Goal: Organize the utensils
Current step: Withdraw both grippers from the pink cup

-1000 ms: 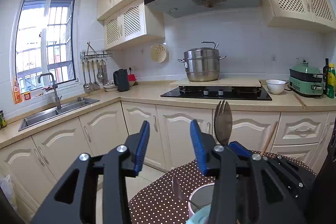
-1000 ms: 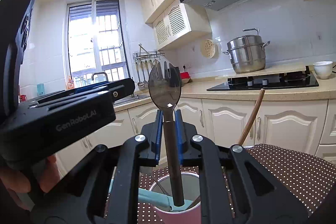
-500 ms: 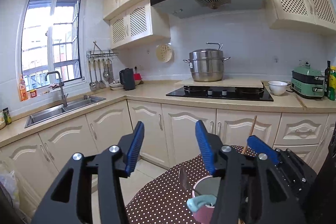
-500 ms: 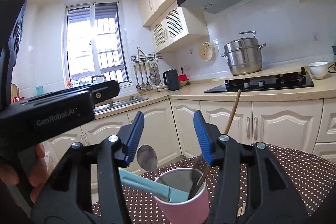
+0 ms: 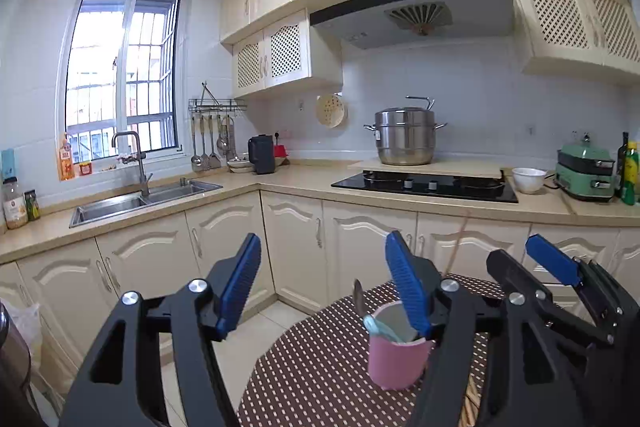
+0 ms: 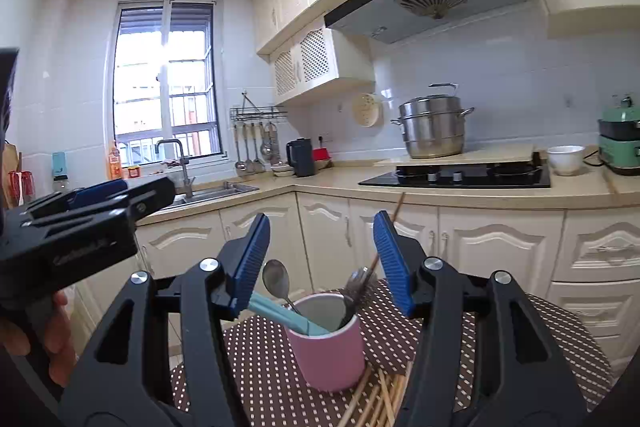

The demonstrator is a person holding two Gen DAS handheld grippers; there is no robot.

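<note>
- Right gripper (image 6: 322,259): spread wide with nothing between the blue pads (image 6: 252,259), hovering just above and straddling the pink cup (image 6: 326,347).
- Left gripper (image 5: 324,283): likewise parted and holding nothing, aimed toward the kitchen cabinets, with the pink cup low beside its right finger.
- Pink cup: upright on the brown polka-dot mat (image 6: 500,339), near the mat's front-left part in the right wrist view.
- Inside the cup: a metal spoon (image 6: 276,277) with bowl up, leaning left; a dark spork (image 6: 358,285) with head up, on the right side; a teal-handled utensil (image 6: 280,315) slanting out over the left rim; one wooden chopstick (image 6: 394,223) leaning up to the right.
- Loose wooden chopsticks (image 6: 380,403): lying on the mat just in front of the cup, partly behind the right gripper's frame.
- Behind, on the counter: a steel steamer pot (image 6: 434,127) beside the black hob (image 6: 456,177), a white bowl (image 6: 564,159) to its right, a sink (image 5: 140,197) under the window.
- At the left edge of the right wrist view: the left gripper's body, held in a hand (image 6: 48,339).
</note>
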